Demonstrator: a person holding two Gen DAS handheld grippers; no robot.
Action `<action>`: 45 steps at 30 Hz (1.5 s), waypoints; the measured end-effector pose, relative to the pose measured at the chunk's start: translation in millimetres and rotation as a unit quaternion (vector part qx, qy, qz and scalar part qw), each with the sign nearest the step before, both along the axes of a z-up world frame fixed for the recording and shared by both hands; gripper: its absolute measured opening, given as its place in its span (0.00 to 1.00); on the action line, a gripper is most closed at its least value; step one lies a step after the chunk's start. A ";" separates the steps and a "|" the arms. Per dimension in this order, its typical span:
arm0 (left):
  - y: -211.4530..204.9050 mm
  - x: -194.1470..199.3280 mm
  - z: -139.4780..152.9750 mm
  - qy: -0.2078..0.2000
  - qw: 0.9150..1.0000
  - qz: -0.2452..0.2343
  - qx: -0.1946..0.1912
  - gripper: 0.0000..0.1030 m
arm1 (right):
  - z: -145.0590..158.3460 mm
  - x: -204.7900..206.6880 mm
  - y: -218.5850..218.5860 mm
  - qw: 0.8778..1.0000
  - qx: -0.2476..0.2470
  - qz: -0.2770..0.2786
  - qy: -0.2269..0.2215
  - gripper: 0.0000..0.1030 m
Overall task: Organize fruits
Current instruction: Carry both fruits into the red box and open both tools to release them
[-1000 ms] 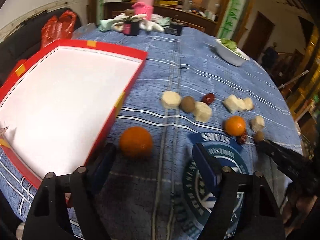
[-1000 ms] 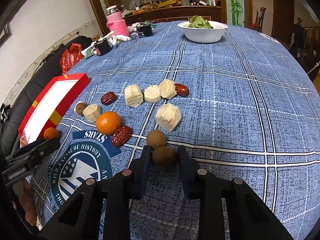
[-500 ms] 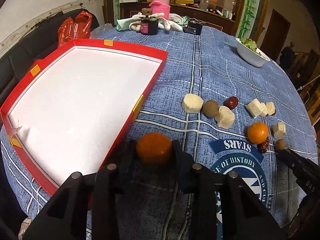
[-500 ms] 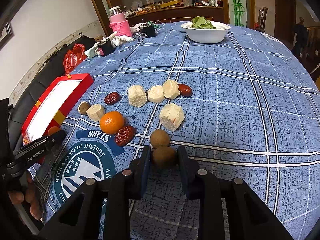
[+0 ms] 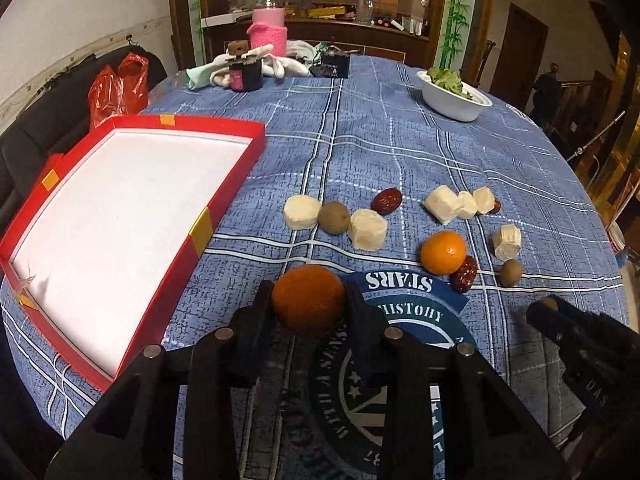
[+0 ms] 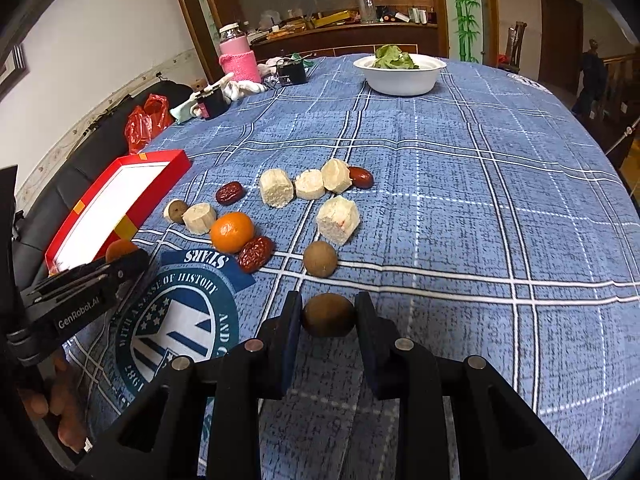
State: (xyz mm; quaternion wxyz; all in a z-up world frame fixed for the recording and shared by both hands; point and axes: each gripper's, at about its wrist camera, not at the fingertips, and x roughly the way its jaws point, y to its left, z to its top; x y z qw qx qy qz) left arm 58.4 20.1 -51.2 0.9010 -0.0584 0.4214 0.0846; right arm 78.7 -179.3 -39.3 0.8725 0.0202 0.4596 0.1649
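Note:
My left gripper (image 5: 309, 300) is shut on an orange tangerine (image 5: 308, 300) and holds it above the blue cloth, right of the red tray (image 5: 224, 184) with its white floor. My right gripper (image 6: 328, 316) is shut on a brown longan (image 6: 328, 315) and holds it over the cloth. On the table lie a second tangerine (image 6: 232, 232), red dates (image 6: 256, 254), white cut chunks (image 6: 338, 220) and another brown longan (image 6: 320, 259). The left gripper also shows in the right wrist view (image 6: 120, 264).
A white bowl of greens (image 6: 400, 76) stands at the far side. A pink jar (image 6: 236, 56), a dark jar (image 5: 245, 74), cloths and a black box sit at the far left edge. A red plastic bag (image 5: 116, 88) lies beyond the tray.
My left gripper closed on the tangerine and lifted it, moving right of the tray. My right gripper, holding the longan, rose and drew back a little from the other fruit.

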 end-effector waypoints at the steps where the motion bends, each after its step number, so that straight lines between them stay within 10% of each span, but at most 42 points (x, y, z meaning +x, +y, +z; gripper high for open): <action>1: -0.2 0.4 0.9 -0.001 1.000 0.000 -0.001 0.31 | 0.5 -2.6 -0.6 1.000 0.001 -0.003 -0.001 0.27; 26: 27.9 -18.4 19.5 -0.030 0.999 0.025 -0.024 0.31 | 20.5 -26.1 30.7 0.999 -0.016 0.019 -0.031 0.27; 45: 117.4 -31.2 41.9 -0.064 0.990 0.126 -0.026 0.31 | 49.9 -8.2 139.9 0.990 -0.029 0.118 -0.078 0.27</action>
